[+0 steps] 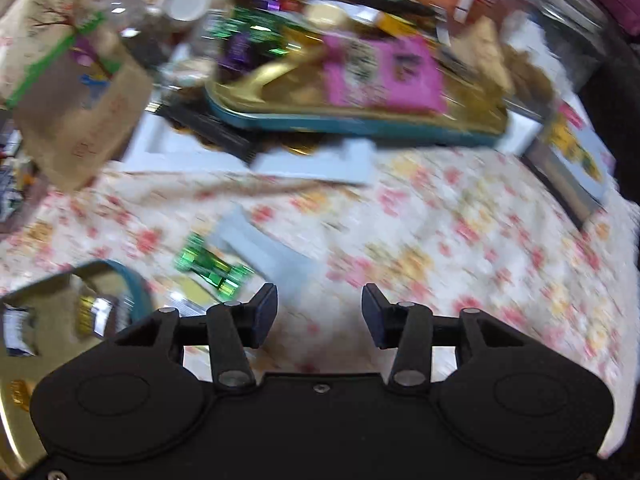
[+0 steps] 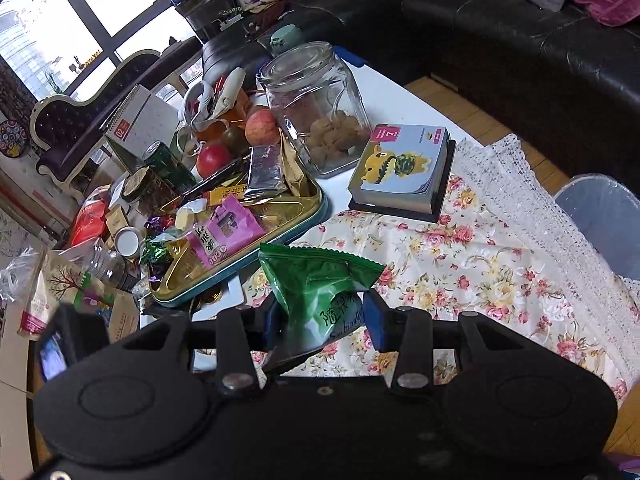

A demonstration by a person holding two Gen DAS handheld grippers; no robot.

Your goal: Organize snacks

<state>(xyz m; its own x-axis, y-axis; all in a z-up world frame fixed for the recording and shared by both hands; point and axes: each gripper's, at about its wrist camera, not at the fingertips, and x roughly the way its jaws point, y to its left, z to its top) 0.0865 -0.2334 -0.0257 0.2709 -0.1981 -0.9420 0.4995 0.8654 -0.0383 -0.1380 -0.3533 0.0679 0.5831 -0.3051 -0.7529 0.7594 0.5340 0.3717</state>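
On the left wrist view, badly blurred, the left hand-held gripper (image 1: 319,316) is hanging over the flowered cloth of the counter (image 1: 460,240) with its jaws standing wide apart and nothing between them, while a green-wrapped candy (image 1: 212,270) is lying loose at lower left, just beside a shiny tin lid (image 1: 80,320). Further up the frame, the gold tin tray (image 1: 360,120) is sitting heaped with snacks, a pink packet (image 1: 380,72) on top. Over on the right wrist view, the right hand-held gripper (image 2: 320,318) is clamping a green snack bag (image 2: 316,280) by its lower end, low in the frame, with the bag standing up in front of the tray, which is waiting at centre left, and a glass jar (image 2: 316,108) rising behind. To do this well, the bag is probably wanting a steady carry over the tray's rim, aiming for a bare patch beside the pink packet, and a low release so nothing is knocked out. The free gripper looks best placed for that loose candy.
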